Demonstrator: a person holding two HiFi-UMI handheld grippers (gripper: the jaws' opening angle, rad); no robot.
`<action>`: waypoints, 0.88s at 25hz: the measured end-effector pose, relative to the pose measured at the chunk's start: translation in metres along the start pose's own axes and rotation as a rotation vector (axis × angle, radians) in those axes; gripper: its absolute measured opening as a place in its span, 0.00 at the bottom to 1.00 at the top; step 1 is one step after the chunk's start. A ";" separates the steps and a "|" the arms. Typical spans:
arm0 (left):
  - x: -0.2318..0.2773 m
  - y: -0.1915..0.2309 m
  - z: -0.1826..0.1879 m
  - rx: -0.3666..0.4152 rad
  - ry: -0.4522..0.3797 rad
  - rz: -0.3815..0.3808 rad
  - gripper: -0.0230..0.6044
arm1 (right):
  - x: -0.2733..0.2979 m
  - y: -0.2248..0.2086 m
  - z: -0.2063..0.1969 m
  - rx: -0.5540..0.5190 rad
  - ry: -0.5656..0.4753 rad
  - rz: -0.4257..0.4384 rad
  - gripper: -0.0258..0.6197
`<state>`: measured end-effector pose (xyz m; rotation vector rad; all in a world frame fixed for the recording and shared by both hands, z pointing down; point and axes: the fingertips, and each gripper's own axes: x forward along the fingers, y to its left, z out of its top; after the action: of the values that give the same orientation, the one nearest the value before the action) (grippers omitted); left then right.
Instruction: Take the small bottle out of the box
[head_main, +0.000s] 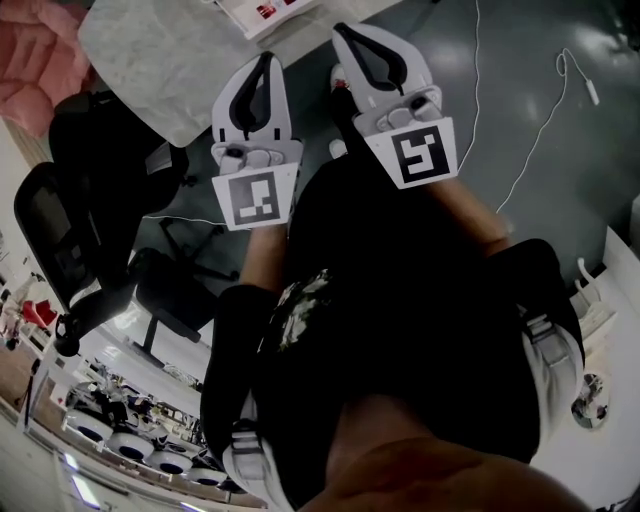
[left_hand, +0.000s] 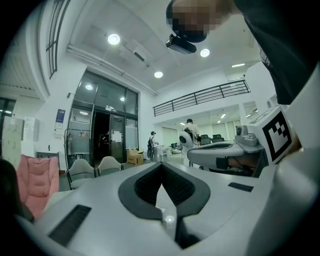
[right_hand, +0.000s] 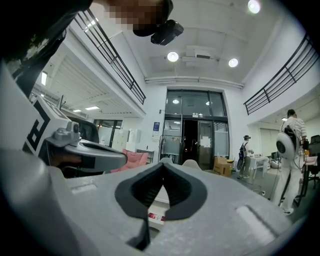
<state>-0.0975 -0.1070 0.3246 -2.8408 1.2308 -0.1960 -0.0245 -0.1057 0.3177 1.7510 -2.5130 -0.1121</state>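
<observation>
Seen from the head view, both grippers are held side by side in front of the person's dark shirt, pointing toward a white marble-topped table (head_main: 160, 60). The left gripper (head_main: 266, 58) is shut with nothing between its jaws, and so is the right gripper (head_main: 345, 32). At the top edge lies a white box (head_main: 268, 12) with red print, cut off by the frame. Part of that red print on the box (right_hand: 156, 216) shows through the gap under the right gripper's (right_hand: 163, 163) closed tips. In the left gripper view the left gripper (left_hand: 161, 165) has its tips together. No small bottle is visible.
Black office chairs (head_main: 95, 160) stand left of the person and a pink chair (head_main: 35, 60) sits beyond them. A white cable (head_main: 530, 150) trails over the grey floor on the right. Far off are glass doors (right_hand: 192, 137), cardboard boxes (right_hand: 222, 165) and standing people (right_hand: 289, 150).
</observation>
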 end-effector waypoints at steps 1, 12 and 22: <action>0.005 0.002 0.001 0.003 0.000 0.003 0.06 | 0.004 -0.003 -0.001 0.003 0.006 0.004 0.03; 0.048 0.038 -0.002 0.017 0.054 0.048 0.06 | 0.054 -0.028 -0.012 0.042 0.013 0.069 0.03; 0.104 0.064 -0.023 0.001 0.140 0.020 0.06 | 0.104 -0.064 -0.032 0.039 0.045 0.130 0.03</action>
<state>-0.0764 -0.2261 0.3518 -2.8557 1.2822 -0.4002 0.0021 -0.2261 0.3456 1.5782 -2.6048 -0.0164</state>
